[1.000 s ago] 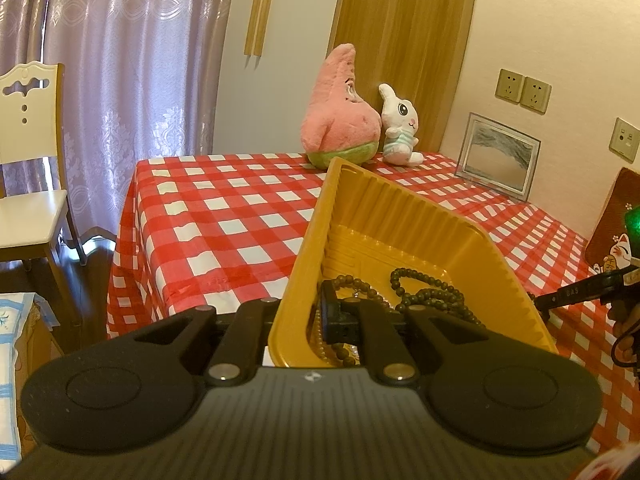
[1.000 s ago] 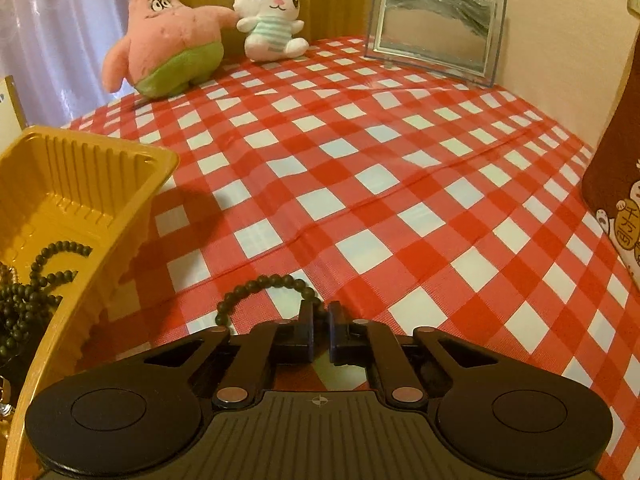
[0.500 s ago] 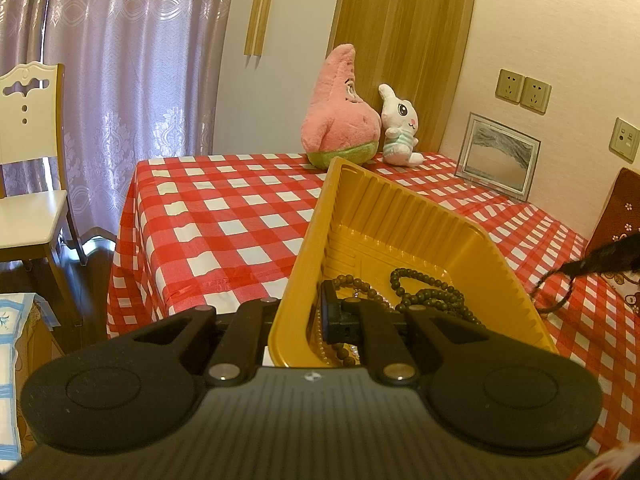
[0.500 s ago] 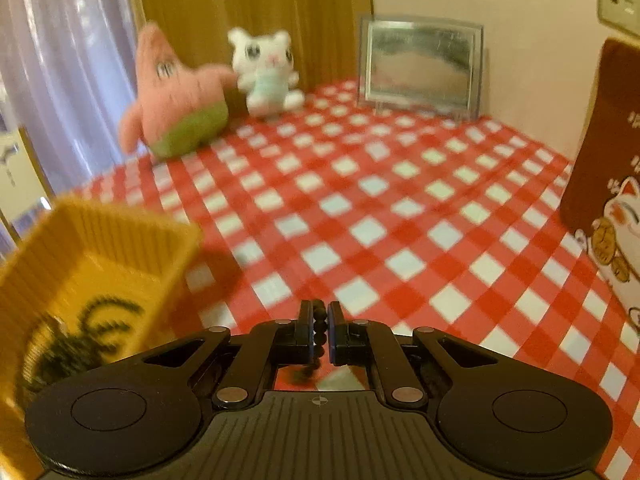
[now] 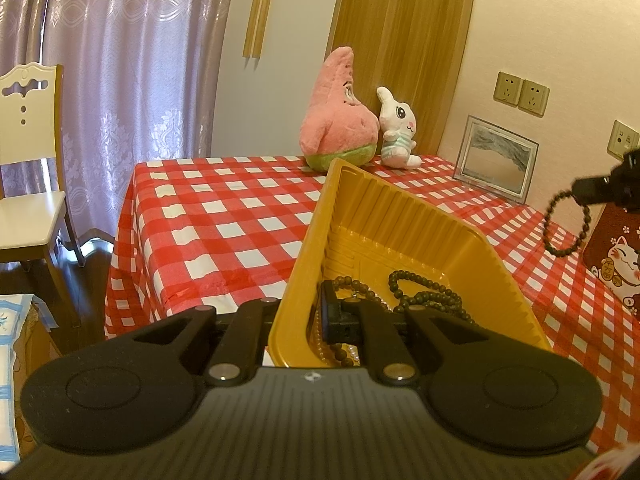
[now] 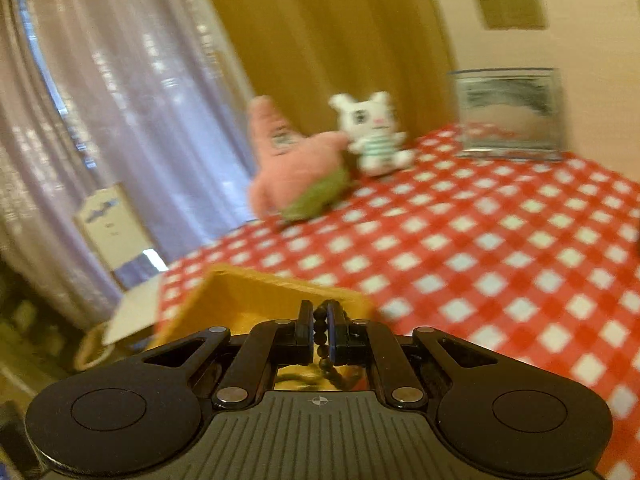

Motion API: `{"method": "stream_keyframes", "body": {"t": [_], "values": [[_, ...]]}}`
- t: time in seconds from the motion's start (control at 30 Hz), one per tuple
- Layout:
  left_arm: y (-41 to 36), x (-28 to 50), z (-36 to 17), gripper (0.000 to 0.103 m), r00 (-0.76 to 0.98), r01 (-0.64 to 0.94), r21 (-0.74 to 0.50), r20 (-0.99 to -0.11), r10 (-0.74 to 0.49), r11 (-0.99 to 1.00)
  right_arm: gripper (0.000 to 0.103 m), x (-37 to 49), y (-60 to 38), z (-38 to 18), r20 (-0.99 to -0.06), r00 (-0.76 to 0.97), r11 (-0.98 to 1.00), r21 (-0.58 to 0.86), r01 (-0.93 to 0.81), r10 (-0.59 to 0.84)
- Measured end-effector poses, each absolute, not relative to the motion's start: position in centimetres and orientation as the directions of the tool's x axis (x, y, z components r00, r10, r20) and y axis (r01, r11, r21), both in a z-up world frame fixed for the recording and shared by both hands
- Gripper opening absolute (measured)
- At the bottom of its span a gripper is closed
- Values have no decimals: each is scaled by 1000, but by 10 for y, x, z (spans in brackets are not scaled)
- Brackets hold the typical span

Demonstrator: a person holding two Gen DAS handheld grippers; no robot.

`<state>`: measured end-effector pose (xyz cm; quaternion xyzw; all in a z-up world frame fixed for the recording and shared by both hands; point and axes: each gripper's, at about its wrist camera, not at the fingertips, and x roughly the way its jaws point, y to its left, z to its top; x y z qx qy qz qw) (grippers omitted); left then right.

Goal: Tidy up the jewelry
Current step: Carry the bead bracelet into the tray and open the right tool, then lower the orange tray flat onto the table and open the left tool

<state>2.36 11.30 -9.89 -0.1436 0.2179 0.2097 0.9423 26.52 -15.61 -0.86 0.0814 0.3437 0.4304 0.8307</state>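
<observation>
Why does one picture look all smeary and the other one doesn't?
The right wrist view is smeared by motion: the pink star plush toy, white bunny plush toy and red checked tablecloth all streak. The left wrist view is sharp, though its fisheye lens bends the wooden door and lilac curtain.

Both grippers, left gripper [image 5: 308, 322] and right gripper [image 6: 320, 330], look matte black: ribbed grey-black housing, round side discs, silver pivot screws, a small crosshair mark at twelve o'clock, apparently identical.

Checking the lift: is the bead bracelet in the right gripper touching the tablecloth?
Apart. Left wrist view shows the bead bracelet dangling from the right gripper, clear above the tablecloth.
</observation>
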Motion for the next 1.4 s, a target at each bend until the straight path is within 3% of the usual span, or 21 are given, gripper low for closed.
{"method": "stream_keyframes", "body": {"t": [0.4,0.67,0.73,0.8,0.87,1.4], "values": [[112,26,-97,8,821,-456,-186,-465,331,870,7,217,-72,-25,-499,146,435,533,-726,854],[112,26,-95,8,822,-456,-189,-464,330,870,8,224,-61,-43,-537,180,486,508,-711,824],[112,26,-95,8,822,-456,-189,-463,330,870,12,228,-67,-45,-541,193,502,509,-699,819],[111,26,-96,8,821,-456,-187,-465,331,870,37,232,-73,-46,-551,210,520,498,-694,808],[111,26,-96,8,821,-457,-188,-465,331,870,45,234,-81,-46,-549,234,538,497,-681,803],[114,29,-101,9,805,-479,-198,-487,338,855,45,244,-144,-61,-645,334,685,423,-593,687]]}}
